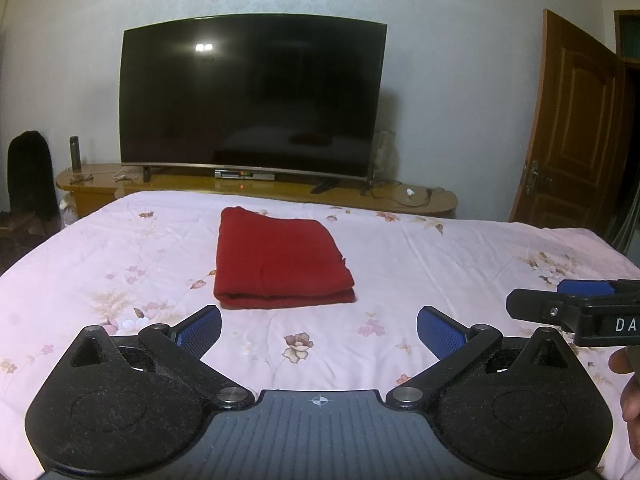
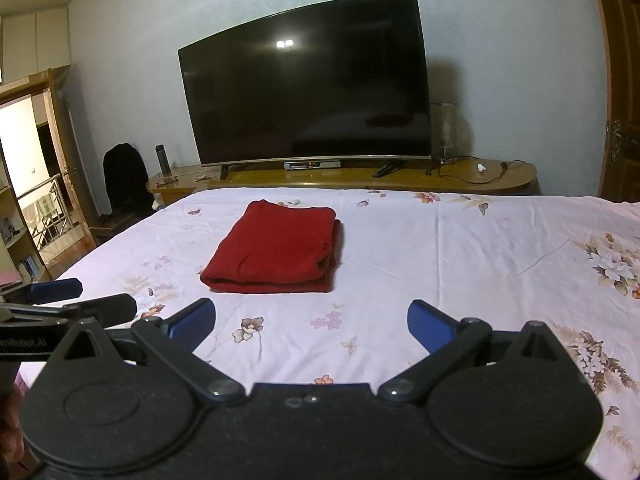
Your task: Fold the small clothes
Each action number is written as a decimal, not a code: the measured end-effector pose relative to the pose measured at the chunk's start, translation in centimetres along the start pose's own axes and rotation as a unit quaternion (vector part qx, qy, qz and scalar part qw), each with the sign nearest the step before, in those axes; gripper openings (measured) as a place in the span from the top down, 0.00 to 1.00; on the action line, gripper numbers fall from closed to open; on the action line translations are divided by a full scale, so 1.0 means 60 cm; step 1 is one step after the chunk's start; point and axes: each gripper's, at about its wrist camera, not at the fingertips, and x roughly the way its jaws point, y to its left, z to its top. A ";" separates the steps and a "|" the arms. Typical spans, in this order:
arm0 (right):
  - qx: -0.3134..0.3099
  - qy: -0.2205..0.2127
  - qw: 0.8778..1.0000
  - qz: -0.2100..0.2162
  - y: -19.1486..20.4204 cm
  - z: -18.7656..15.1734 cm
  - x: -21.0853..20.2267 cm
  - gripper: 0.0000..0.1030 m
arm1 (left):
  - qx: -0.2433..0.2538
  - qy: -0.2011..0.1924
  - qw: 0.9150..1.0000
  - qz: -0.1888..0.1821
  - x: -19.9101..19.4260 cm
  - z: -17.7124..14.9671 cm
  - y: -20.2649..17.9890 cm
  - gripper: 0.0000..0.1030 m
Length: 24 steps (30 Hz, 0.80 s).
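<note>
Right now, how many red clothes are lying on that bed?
1: a folded red garment lies on the floral bedspread, ahead of both open hand-held grippers, touching neither. Layers inside the fold can't be told apart.

My room is dim; a ceiling lamp glares off the TV (image 1: 253, 98), and fisheye bends my edges.

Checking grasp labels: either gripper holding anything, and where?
Nothing held. Left gripper and right gripper have jaws open, short of the folded red cloth.
</note>
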 end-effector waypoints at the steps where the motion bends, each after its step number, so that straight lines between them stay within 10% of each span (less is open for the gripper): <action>1: 0.000 0.000 1.000 0.000 0.000 -0.001 -0.001 0.01 | 0.000 0.000 1.000 0.000 0.000 0.000 0.000 0.00; 24: 0.001 -0.001 1.000 -0.002 0.001 -0.005 -0.001 0.01 | 0.003 0.001 1.000 -0.001 0.002 -0.003 -0.001 0.00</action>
